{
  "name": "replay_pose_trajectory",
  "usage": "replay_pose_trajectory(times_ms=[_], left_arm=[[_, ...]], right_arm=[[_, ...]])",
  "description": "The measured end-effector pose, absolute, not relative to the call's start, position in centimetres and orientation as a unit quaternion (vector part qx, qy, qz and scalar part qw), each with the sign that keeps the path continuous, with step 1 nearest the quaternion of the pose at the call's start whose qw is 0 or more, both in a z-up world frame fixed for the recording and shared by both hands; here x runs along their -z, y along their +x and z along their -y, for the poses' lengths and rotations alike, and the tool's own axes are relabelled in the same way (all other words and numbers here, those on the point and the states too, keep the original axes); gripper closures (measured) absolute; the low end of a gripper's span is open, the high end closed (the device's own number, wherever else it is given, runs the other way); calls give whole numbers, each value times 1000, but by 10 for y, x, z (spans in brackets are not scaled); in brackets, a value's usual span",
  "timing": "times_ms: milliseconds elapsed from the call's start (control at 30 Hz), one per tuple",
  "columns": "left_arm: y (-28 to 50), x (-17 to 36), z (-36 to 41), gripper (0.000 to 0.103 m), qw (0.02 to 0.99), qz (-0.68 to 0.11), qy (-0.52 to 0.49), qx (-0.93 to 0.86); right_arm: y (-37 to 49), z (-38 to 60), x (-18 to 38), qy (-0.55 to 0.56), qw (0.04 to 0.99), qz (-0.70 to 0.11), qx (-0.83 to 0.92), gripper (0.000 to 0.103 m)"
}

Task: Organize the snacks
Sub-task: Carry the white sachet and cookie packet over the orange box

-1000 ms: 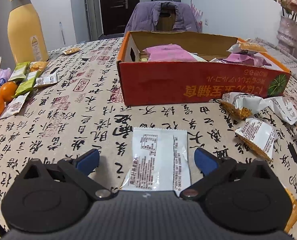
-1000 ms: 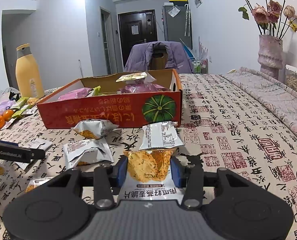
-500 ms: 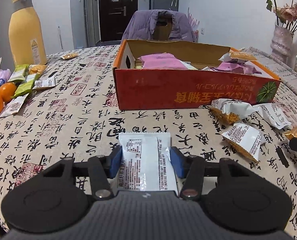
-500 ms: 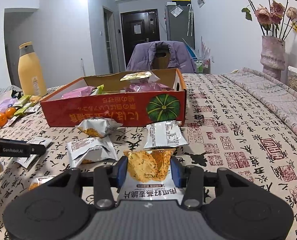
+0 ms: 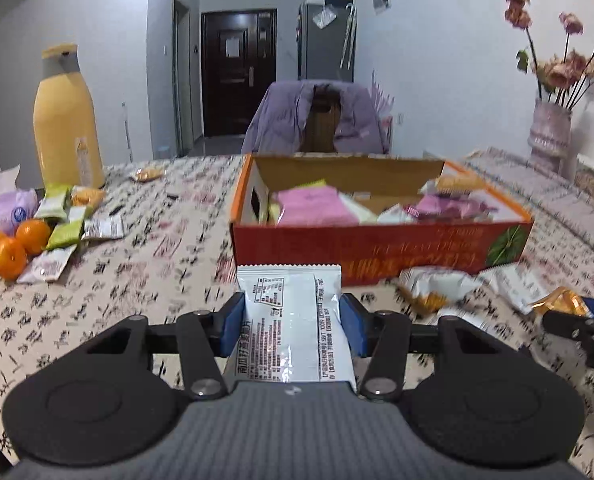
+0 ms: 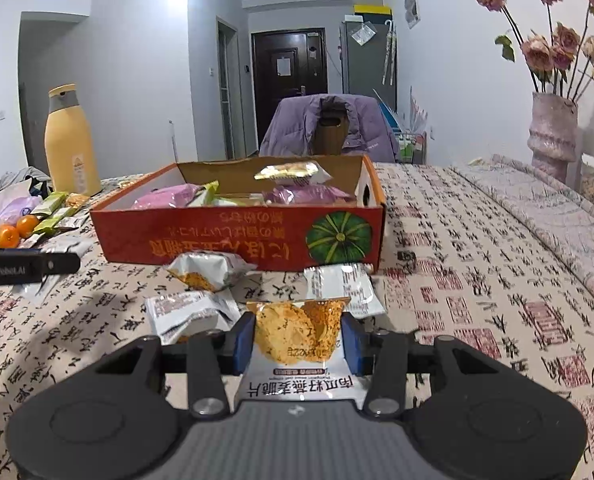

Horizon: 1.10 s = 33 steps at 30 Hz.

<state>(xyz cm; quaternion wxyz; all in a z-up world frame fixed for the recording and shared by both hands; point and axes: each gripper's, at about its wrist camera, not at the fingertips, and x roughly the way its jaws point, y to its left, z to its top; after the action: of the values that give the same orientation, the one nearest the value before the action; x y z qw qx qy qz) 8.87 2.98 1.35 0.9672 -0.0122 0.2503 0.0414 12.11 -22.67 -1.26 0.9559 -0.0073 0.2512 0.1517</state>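
Your left gripper (image 5: 293,322) clamps a flat white foil snack packet (image 5: 293,328) lifted clear of the calligraphy-print tablecloth (image 5: 145,280), while your right gripper (image 6: 297,338) grips an orange-and-white crisp packet (image 6: 299,344), both short of the open red cardboard box (image 6: 233,240) holding pink packets.

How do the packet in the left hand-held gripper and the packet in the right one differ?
The left packet shows its white back with small print; the right packet shows its front with an orange crisp picture. Both are clamped between blue pads and point toward the red box.
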Motion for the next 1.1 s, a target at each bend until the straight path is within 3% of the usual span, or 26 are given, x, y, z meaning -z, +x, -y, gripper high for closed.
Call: replay_pose_trajectory(times_ms=[467, 1100], left_arm=[[114, -64, -22, 51, 982, -182, -31, -29], [213, -83, -33, 51, 981, -172, -66, -53]], right_arm=[[152, 198, -28, -34, 966, -195, -165, 59], [262, 154, -55, -46, 969, -181, -164, 59]])
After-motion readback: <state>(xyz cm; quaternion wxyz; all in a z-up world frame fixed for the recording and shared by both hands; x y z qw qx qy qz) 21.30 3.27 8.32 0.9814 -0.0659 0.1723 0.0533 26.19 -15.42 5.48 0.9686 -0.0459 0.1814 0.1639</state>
